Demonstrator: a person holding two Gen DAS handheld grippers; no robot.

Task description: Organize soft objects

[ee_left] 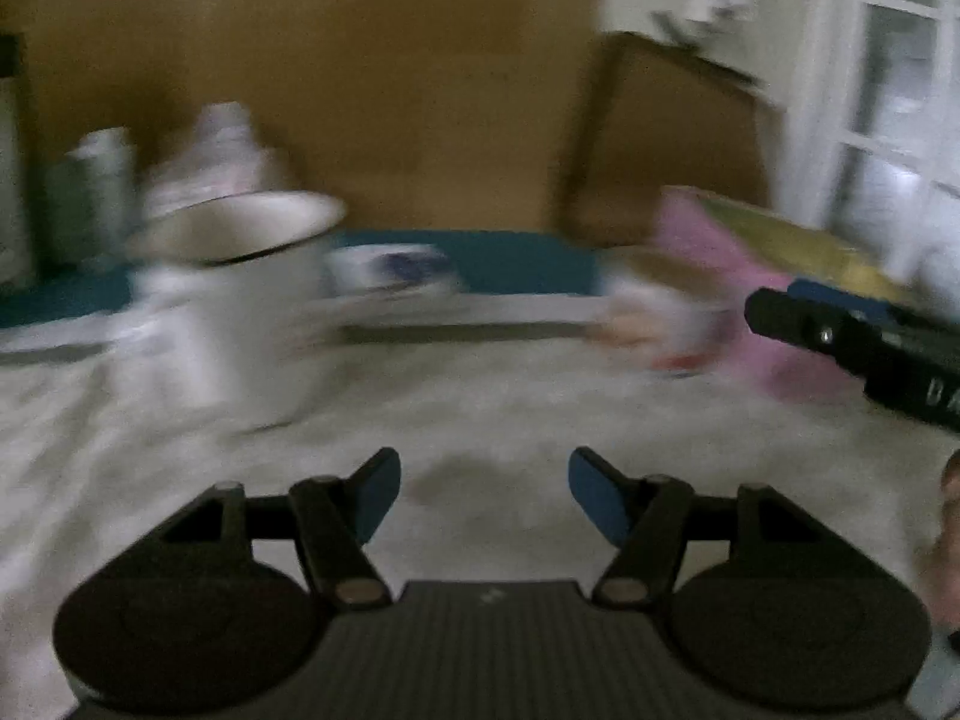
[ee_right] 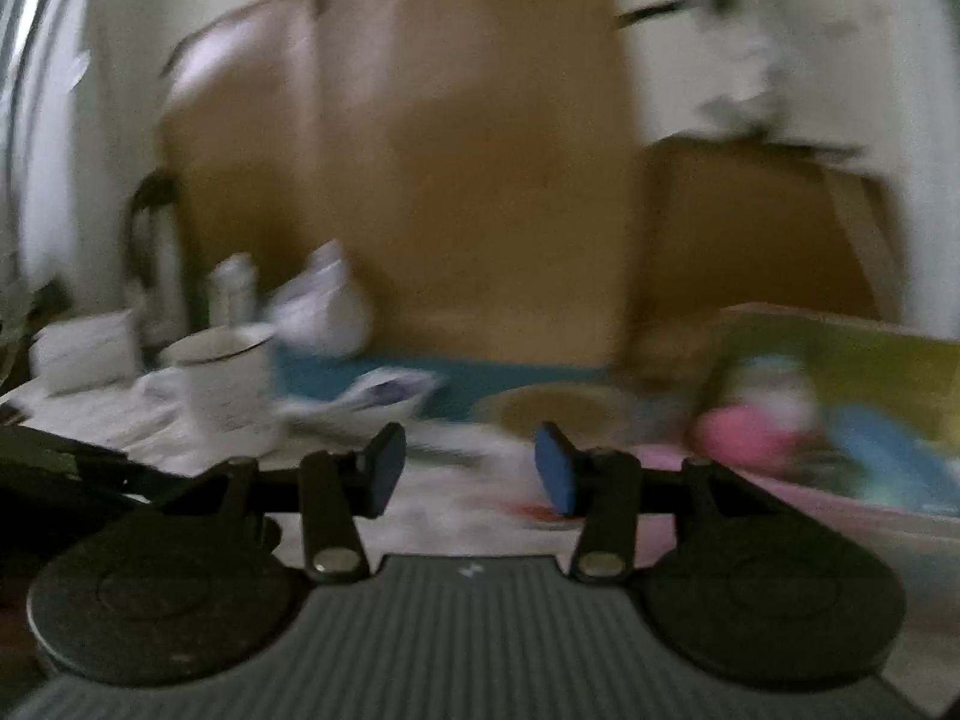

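Cardboard sheets (ee_left: 432, 90) stand upright behind a table (ee_left: 480, 408) covered in a pale, wrinkled cloth; the whole left wrist view is motion-blurred. Left gripper (ee_left: 485, 495): fingers spread wide, blue pads facing each other, nothing between them, hovering over bare cloth. White enamel mug (ee_left: 234, 300) with a dark rim stands ahead-left. Behind it, a teal mat (ee_left: 516, 261) with a small white packet (ee_left: 390, 267) lying on it. Pink soft cloth (ee_left: 720, 276) lies at the right, beside a blurred white and red object (ee_left: 654, 324) that cannot be identified. A yellow-green box (ee_left: 798, 240) sits behind the pink cloth. Right gripper (ee_left: 852, 336) enters from the right edge, near the pink cloth; its fingers cannot be read from here.

Right wrist view, also blurred: same cardboard backdrop (ee_right: 450, 180). Right gripper (ee_right: 470, 465): fingers spread apart, empty, above the cloth-covered table (ee_right: 456, 510). Mug (ee_right: 231, 384) ahead-left, with a dark-handled flask (ee_right: 153, 258) and a white bag (ee_right: 324, 312) behind it. Teal mat (ee_right: 480, 375) and packet (ee_right: 390, 393) straight ahead. A round tan plate (ee_right: 558, 411) lies just right of centre. Pink cloth (ee_right: 738, 474) spreads across the right side, with a pink and white soft item (ee_right: 756, 420) resting in front of the yellow-green box (ee_right: 852, 354); contact between them cannot be resolved.
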